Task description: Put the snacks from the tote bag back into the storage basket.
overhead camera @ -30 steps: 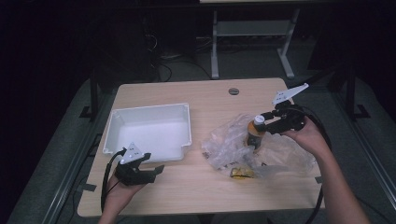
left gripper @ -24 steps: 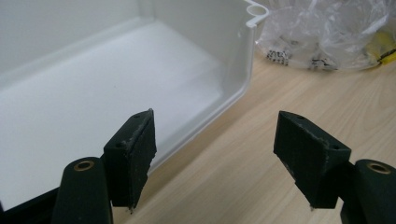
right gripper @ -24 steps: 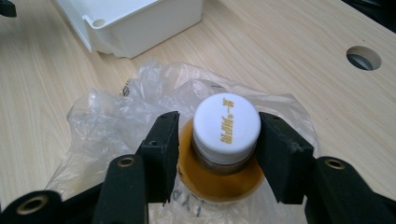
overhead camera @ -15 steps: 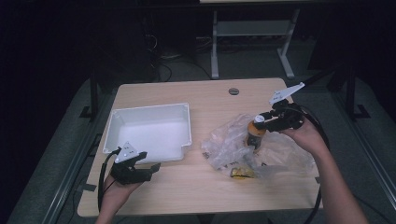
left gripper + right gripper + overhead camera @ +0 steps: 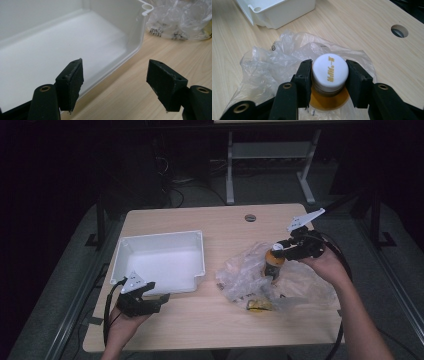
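Clamping the white cap (image 5: 330,72) of an amber bottle (image 5: 272,263) between its two jaws, the right gripper (image 5: 329,83) holds the bottle upright over a crumpled clear plastic bag (image 5: 260,277) that spreads beneath and around it on the wooden table (image 5: 225,220). Beyond that gripper's jaws lies a corner of the white bin (image 5: 279,11), and off to their right a round hole (image 5: 399,30) in the tabletop. A small yellow packet (image 5: 259,305) lies in the bag, below the bottle in the high view. The left gripper (image 5: 115,80) has its jaws wide apart, gripping nothing, with the bin's near wall (image 5: 117,60) just ahead of them and the bag farther off beyond.
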Available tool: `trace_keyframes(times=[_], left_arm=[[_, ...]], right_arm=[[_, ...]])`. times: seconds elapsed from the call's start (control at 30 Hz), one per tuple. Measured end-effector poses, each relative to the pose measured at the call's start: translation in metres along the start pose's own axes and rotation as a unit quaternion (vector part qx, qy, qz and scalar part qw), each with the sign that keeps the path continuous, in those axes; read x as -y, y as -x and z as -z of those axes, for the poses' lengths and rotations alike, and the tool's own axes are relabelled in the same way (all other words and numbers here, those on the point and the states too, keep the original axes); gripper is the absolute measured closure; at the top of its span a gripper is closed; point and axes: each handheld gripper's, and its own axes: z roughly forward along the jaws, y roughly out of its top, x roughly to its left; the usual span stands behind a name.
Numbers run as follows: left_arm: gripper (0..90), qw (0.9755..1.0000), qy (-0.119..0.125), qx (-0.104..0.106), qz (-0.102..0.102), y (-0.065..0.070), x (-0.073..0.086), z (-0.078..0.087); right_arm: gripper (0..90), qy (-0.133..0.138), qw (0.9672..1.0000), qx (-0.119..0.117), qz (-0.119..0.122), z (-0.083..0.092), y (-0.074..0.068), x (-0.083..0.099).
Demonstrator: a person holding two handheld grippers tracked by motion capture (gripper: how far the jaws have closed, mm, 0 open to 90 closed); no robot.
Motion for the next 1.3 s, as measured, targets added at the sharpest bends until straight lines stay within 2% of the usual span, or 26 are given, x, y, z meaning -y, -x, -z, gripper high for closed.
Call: trace_keyframes(times=[0.43,0.6,0.87,1.03,1.3], left_arm=[[29.4,0.9999,-0.005,-0.010,-0.004,-0.0028,0.0014,0.0005],[29.3,0.9999,0.001,-0.011,0.003,-0.0025,0.0026,-0.0005],[29.3,1.0000,-0.005,-0.007,0.000,-0.0029,0.0037,-0.0025],[29.3,0.9999,-0.009,-0.012,-0.005,-0.0047,0.0044,-0.0024],[29.3,0.9998,-0.010,-0.018,0.002,-0.0078,0.0066,-0.0026]], right_arm=[[58.5,-0.008,1.0000,0.003,-0.003,0.0006,-0.0012,-0.0016],[58.5,-0.007,0.9999,0.007,-0.004,0.0006,-0.0020,-0.0015],[58.6,-0.007,0.9999,0.007,-0.010,0.0005,-0.0018,-0.0022],[58.7,-0.011,0.9998,0.008,-0.011,0.0015,-0.0017,-0.0027],[58.8,-0.012,0.9998,0.010,-0.015,0.0031,-0.0012,-0.0020]])
